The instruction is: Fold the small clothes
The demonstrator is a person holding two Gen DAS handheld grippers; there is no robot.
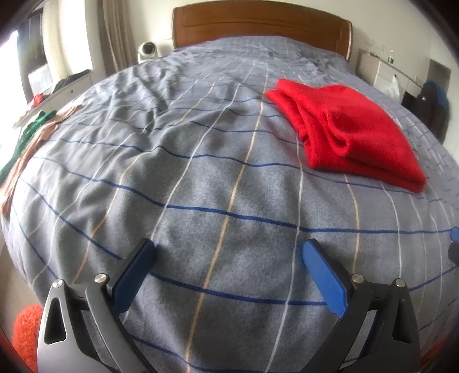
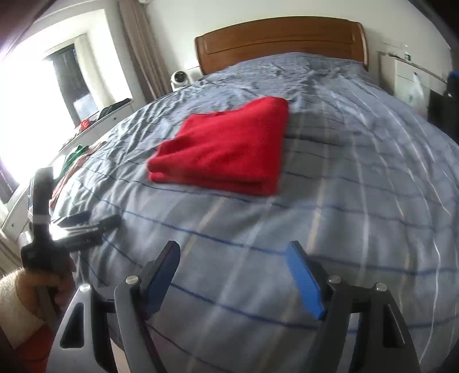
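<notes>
A folded red garment (image 1: 352, 134) lies on the grey plaid bedspread (image 1: 200, 186), ahead and to the right in the left wrist view. The right wrist view shows the same red garment (image 2: 229, 149) lying ahead, slightly left of centre. My left gripper (image 1: 228, 251) stands open low over bare blanket, nothing between its blue pads. Well short of the garment, my right gripper (image 2: 233, 252) is open too and holds nothing. The left gripper's body (image 2: 71, 229), held in a hand, appears at the left of the right wrist view.
Green and tan clothes (image 1: 31, 134) lie at the bed's left edge. A wooden headboard (image 1: 258, 25) closes the far end. A white round device (image 1: 147, 50) stands left of it, and a white cabinet (image 1: 381, 69) stands at the right. An orange fuzzy thing (image 1: 25, 330) shows at the bottom left.
</notes>
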